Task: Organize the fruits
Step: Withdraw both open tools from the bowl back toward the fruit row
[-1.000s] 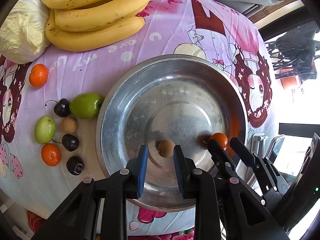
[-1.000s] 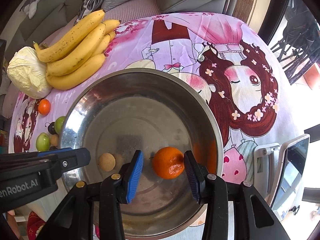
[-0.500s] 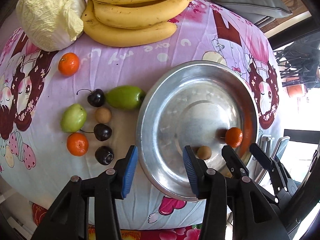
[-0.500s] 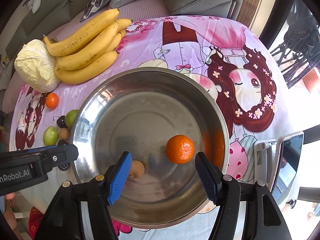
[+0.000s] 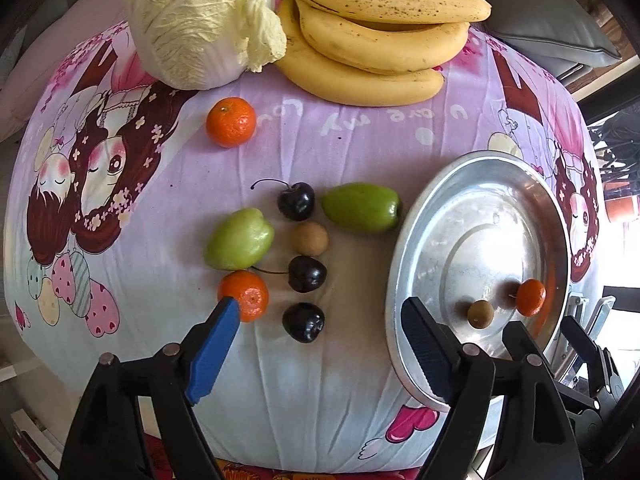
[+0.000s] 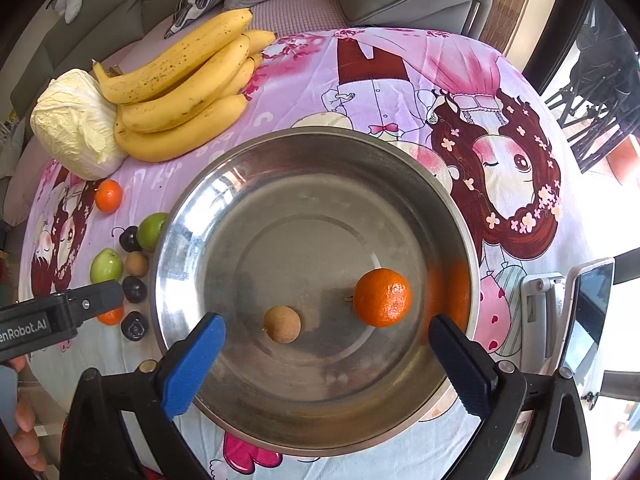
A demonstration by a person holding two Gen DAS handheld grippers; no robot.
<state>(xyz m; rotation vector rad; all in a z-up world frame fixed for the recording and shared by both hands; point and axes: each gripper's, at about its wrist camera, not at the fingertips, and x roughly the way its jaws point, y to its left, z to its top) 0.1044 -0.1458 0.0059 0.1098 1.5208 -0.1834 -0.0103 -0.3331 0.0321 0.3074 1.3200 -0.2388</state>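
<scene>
We find both tools, left (image 5: 320, 324) and right (image 6: 326, 340), gaping, empty; next, left closes on a cherry (image 5: 303, 322) for the bowl (image 6: 176, 240).

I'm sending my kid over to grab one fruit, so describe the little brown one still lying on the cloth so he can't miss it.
Start at the big metal basin and look just left of it, at the cluster of small fruit on the pink cartoon cloth. The brown fruit sits mid-cluster, between two dark cherries. It is the only tan, matte ball there.
</scene>
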